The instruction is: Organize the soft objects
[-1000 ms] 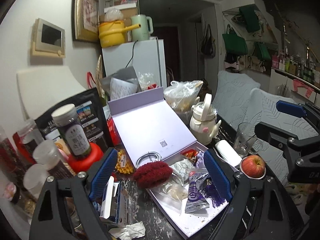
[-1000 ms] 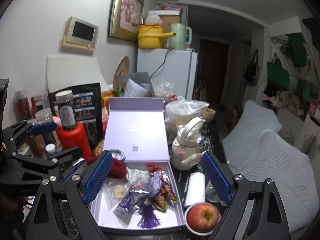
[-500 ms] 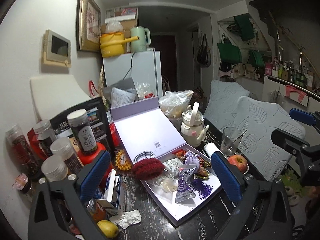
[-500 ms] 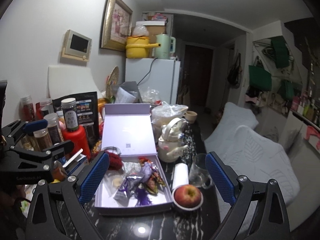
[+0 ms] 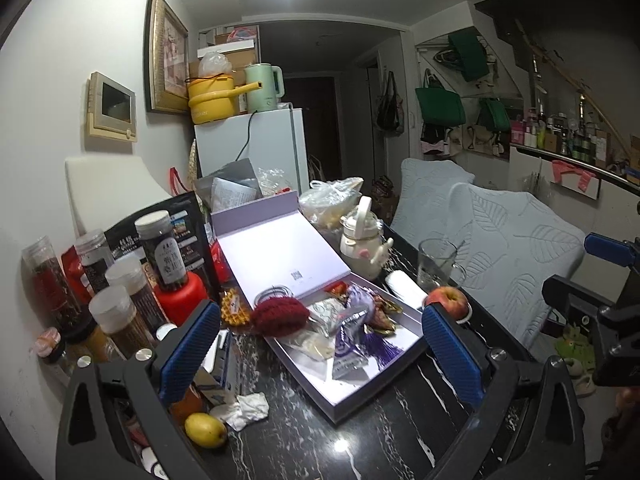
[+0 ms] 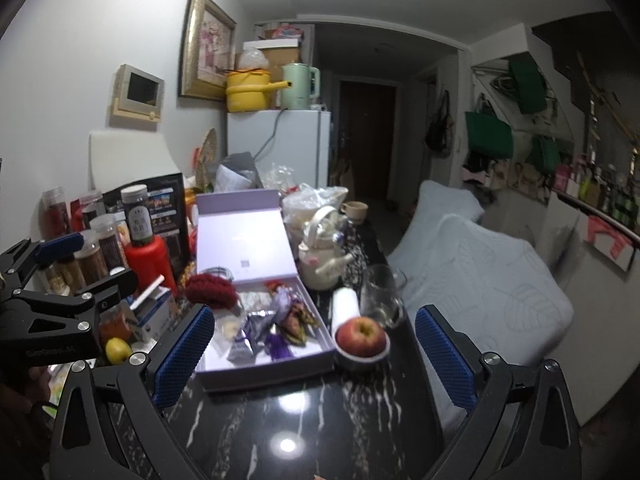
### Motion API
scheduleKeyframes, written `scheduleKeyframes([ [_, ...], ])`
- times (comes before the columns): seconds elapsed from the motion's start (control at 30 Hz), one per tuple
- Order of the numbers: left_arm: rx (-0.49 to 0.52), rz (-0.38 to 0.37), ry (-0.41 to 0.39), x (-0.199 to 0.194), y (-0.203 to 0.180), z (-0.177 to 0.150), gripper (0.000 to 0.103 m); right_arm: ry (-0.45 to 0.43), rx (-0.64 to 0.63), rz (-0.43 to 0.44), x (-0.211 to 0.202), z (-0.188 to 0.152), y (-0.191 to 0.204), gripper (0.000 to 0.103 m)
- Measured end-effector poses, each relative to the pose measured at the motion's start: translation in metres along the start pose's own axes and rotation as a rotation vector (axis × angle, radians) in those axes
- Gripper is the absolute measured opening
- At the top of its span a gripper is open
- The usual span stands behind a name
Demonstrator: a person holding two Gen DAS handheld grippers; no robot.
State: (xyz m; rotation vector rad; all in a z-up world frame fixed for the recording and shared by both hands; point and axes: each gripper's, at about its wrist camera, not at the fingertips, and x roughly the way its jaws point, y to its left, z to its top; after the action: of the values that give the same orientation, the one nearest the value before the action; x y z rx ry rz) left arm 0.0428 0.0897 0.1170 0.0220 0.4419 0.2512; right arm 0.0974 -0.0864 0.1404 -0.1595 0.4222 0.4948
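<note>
An open lilac box (image 5: 362, 390) (image 6: 260, 366) lies on the black marble table, its lid propped up behind. A dark red knitted piece (image 5: 279, 315) (image 6: 211, 290) rests on its left rim. Inside lie purple sachets with a tassel (image 5: 354, 346) (image 6: 276, 326) and foil packets. My left gripper (image 5: 320, 354) is open and empty, held back above the table in front of the box. My right gripper (image 6: 314, 354) is open and empty, also held back from the box.
Jars (image 5: 162, 246) and a red container (image 5: 180, 294) crowd the left. A lemon (image 5: 205, 429), crumpled tissue (image 5: 242, 404), apple in a dish (image 6: 362, 334), glass (image 6: 378, 290), white roll (image 6: 346, 304) and teapot (image 6: 322, 254) surround the box. Cushioned chairs (image 6: 480, 280) stand right.
Both grippers have pulled back and risen from the box, so more of the table front shows. Both stay open and empty. The objects have not moved.
</note>
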Motion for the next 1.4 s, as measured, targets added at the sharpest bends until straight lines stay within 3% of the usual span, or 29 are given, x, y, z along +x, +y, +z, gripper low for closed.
scheduleKeyframes([
  [0.67, -0.012, -0.042, 0.135, 0.020, -0.022, -0.070, 0.103, 0.119, 0.067, -0.030, 0.005, -0.078, -0.001, 0.102],
  [1.4, -0.017, -0.045, 0.176, 0.030, -0.023, -0.078, 0.103, 0.159, 0.081, -0.020, 0.015, -0.090, -0.004, 0.102],
])
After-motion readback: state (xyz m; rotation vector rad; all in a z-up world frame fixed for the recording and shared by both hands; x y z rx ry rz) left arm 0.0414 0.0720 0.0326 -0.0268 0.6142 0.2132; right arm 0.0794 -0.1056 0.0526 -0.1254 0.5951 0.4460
